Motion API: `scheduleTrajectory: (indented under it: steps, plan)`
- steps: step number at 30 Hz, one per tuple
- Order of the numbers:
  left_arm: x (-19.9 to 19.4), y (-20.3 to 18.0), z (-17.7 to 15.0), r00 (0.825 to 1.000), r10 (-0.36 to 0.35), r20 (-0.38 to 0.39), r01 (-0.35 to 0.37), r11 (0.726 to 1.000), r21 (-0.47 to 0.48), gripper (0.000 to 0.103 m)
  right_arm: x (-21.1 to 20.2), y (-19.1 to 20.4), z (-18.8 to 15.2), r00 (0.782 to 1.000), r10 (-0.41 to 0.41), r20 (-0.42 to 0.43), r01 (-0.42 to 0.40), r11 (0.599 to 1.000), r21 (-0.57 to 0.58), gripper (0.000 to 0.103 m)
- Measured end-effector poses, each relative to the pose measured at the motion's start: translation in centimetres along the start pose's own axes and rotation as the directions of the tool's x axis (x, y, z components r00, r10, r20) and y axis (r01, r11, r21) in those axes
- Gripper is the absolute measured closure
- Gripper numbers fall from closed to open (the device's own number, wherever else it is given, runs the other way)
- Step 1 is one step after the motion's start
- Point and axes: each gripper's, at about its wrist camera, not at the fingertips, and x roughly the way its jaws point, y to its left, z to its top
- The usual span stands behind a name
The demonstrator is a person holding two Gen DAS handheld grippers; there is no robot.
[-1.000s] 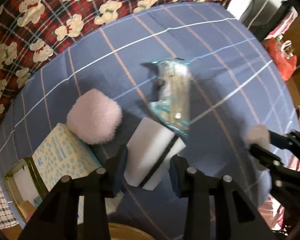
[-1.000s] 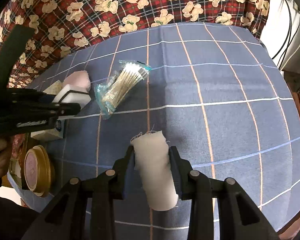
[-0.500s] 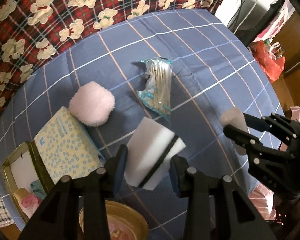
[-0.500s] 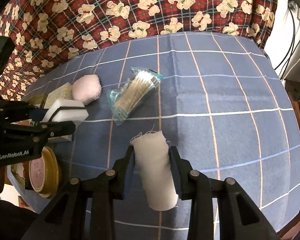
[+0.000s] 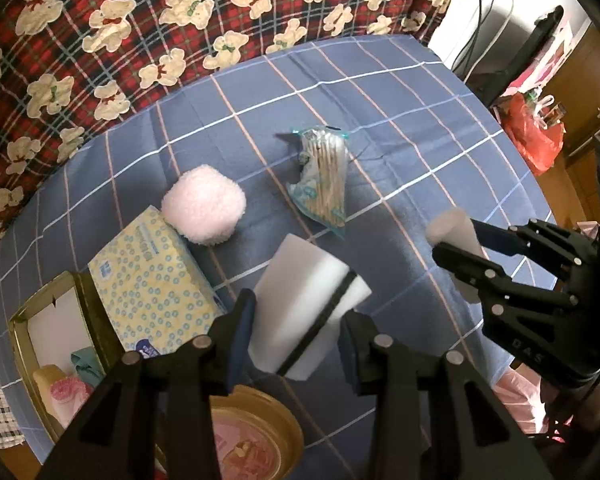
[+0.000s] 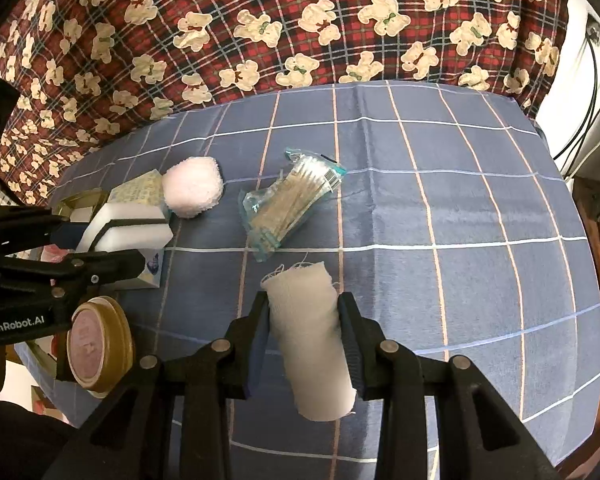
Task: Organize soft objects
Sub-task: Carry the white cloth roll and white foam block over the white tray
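Judging from how things lie, the sorting is partly done. Two soft items are off the desk (image 6: 460,208) and in hand. A white sponge with a dark stripe (image 5: 308,312) is pinched between the fingers of the left gripper (image 5: 295,328) and held clear above the blue checked cloth, near the yellow dotted tissue box (image 5: 151,280). A white gauze roll (image 6: 312,340) is pinched between the fingers of the right gripper (image 6: 304,336), also lifted clear of the cloth.

An open gold tin (image 5: 39,320) is seen at the left edge of the desk, behind the tissue box. Some pink and pale items already lie inside it; what they are cannot be told. Its round lid (image 6: 95,344), with a pink picture on it, lies just beside the tin, so the container is taken to be the collecting place. That is an inference, not an observation.

Left on the cloth: a fluffy pink puff (image 5: 203,212), touching the tissue box, and a clear bag of cotton swabs (image 5: 324,180), lying apart towards the middle of the desk.

Estimate: both held items have yet to be deposited, two more await pickup, and the lid is not yet on.
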Motion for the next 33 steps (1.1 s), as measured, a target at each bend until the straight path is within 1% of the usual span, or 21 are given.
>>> scheduleTrajectory:
  steps: [20,33]
  plan:
    - [-1.9,1.0,-0.9,0.999,-0.015,0.045,0.016,1.0,-0.005,0.065,-1.0,1.9,0.3,1.0,-0.021,0.023,0.022,0.999,-0.029,0.066]
    - [-2.9,2.9,-1.8,0.998,-0.01,0.067,0.012,0.999,-0.039,0.065,-1.0,4.2,0.9,0.999,-0.013,0.031,0.015,0.998,-0.064,0.066]
